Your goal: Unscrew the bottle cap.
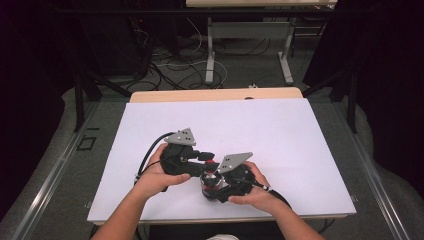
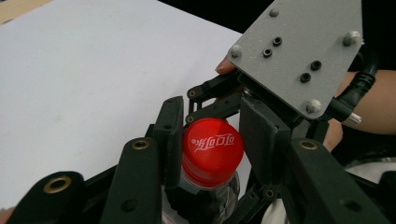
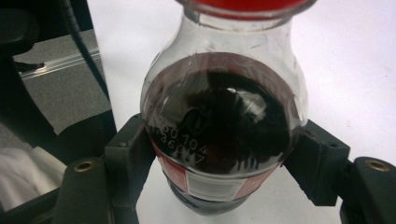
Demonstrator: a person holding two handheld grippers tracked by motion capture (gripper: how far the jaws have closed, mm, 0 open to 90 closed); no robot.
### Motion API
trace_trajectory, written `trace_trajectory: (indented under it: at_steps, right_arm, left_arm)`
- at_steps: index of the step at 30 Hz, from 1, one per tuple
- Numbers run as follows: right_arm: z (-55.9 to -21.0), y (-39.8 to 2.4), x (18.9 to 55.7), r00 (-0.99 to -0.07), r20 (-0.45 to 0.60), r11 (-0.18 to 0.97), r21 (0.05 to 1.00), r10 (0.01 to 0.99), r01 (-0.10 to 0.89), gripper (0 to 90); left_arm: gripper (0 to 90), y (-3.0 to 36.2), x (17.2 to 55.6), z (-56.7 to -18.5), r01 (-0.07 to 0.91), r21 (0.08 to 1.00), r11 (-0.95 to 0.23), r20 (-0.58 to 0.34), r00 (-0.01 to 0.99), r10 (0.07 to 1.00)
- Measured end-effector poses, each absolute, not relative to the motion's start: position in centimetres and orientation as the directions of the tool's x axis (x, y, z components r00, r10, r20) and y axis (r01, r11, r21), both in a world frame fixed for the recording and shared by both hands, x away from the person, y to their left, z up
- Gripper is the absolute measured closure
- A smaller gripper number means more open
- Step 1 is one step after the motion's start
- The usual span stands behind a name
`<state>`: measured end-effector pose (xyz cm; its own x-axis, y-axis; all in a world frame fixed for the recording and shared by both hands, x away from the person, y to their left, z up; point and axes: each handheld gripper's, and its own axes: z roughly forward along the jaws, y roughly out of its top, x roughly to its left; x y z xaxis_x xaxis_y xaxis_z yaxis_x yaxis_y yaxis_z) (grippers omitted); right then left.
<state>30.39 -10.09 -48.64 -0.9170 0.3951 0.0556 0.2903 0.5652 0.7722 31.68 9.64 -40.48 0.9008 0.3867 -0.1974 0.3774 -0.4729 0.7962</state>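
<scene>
Red cap [image 2: 212, 148] clamped in your left hand-held gripper [image 2: 210, 140]: twist squarely while your right hand-held gripper [image 3: 219, 154] stays clamped on the bottle [image 3: 222, 126] near the worktop's [image 1: 280, 135] front edge.

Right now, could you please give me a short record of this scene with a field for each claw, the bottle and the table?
left claw: shut on the red cap, one jaw pad on each side of it
right claw: shut on the bottle, gripping its body at the label
bottle: clear plastic, dark drink inside, cap on
table: white surface, bottle held near its front edge
hands: left hand and right hand each hold a claw
</scene>
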Motion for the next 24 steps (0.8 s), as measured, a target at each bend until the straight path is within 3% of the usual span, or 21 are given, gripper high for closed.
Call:
trace_trajectory:
  at_steps: [8,12,19,24]
  right_arm:
    - [-48.5,-10.3,30.6,-0.875,0.042,0.54,0.772,0.482,0.335,29.8]
    - [-48.6,-10.4,30.6,-0.865,0.054,0.539,0.763,0.498,0.357,29.7]
    - [-48.5,-10.6,30.8,-0.877,0.06,0.529,0.777,0.476,0.34,29.7]
    - [-48.3,-10.5,30.7,-0.894,0.069,0.537,0.778,0.443,0.326,29.7]
  left_arm:
    - [61.9,7.4,29.4,-40.7,0.438,0.831,-0.344,-0.125,0.748,0.652]
    - [61.7,6.5,28.7,-40.8,0.438,0.833,-0.337,-0.093,0.713,0.695]
    - [48.4,7.9,29.6,-40.2,0.443,0.83,-0.339,-0.147,0.759,0.634]
    - [48.5,9.3,30.3,-39.8,0.408,0.83,-0.38,-0.166,0.832,0.529]
